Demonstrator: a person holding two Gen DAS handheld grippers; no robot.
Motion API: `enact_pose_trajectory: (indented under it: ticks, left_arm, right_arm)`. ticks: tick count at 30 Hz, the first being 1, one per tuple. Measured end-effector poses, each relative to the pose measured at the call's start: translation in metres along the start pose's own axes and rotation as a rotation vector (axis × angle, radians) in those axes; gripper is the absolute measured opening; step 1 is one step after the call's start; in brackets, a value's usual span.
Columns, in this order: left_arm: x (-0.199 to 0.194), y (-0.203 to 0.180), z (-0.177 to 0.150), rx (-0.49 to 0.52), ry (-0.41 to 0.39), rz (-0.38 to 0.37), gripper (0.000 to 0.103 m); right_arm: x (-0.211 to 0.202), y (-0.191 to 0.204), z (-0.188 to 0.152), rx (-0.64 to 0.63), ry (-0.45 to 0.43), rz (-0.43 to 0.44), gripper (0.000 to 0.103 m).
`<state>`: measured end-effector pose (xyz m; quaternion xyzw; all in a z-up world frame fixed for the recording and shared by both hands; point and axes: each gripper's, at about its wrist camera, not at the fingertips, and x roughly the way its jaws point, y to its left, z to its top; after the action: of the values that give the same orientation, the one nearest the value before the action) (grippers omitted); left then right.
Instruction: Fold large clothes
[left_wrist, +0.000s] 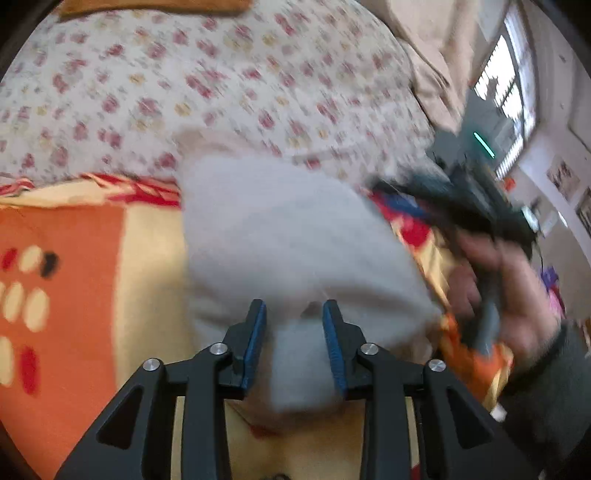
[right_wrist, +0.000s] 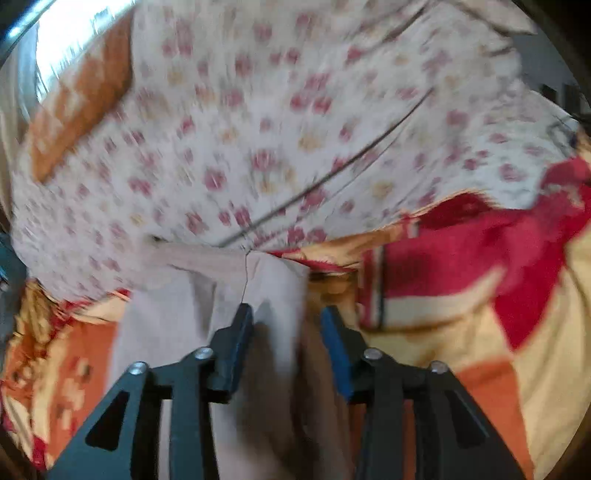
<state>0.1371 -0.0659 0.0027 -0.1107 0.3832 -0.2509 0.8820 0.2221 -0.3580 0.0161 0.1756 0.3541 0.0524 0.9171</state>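
Observation:
A pale beige-grey garment (left_wrist: 288, 236) lies on an orange, yellow and red patterned blanket (left_wrist: 74, 295). My left gripper (left_wrist: 294, 314) is open, its blue-padded fingers on either side of a raised fold of the garment. In the right wrist view the same garment (right_wrist: 173, 317) lies below my right gripper (right_wrist: 286, 314), which is open with cloth between and under the fingers. The right gripper and the hand that holds it (left_wrist: 476, 229) show blurred at the garment's right edge in the left wrist view.
A white sheet with small red flowers (left_wrist: 221, 85) covers the bed beyond the blanket; it also shows in the right wrist view (right_wrist: 258, 129). An orange-brown cloth (right_wrist: 77, 107) lies at the far edge. A window (left_wrist: 513, 85) is at the right.

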Motion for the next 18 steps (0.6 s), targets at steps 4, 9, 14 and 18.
enact_pose_trajectory:
  ticks: [4, 9, 14, 18]
  left_arm:
    - [0.007, 0.033, 0.043, -0.095, -0.059, 0.114, 0.061]
    - [0.077, 0.075, 0.060, -0.256, 0.134, 0.028, 0.061]
    - [0.094, 0.079, 0.041, -0.331, 0.154, -0.101, 0.061]
    - [0.089, 0.071, 0.033, -0.286, 0.151, -0.096, 0.054]
  right_arm:
    - [-0.033, -0.037, -0.011, 0.144, -0.043, 0.086, 0.083]
    - [-0.009, -0.053, -0.023, 0.222, 0.078, 0.284, 0.084]
    - [0.038, -0.050, -0.034, 0.201, 0.269, 0.283, 0.084]
    - [0.062, -0.058, -0.045, 0.238, 0.364, 0.372, 0.085]
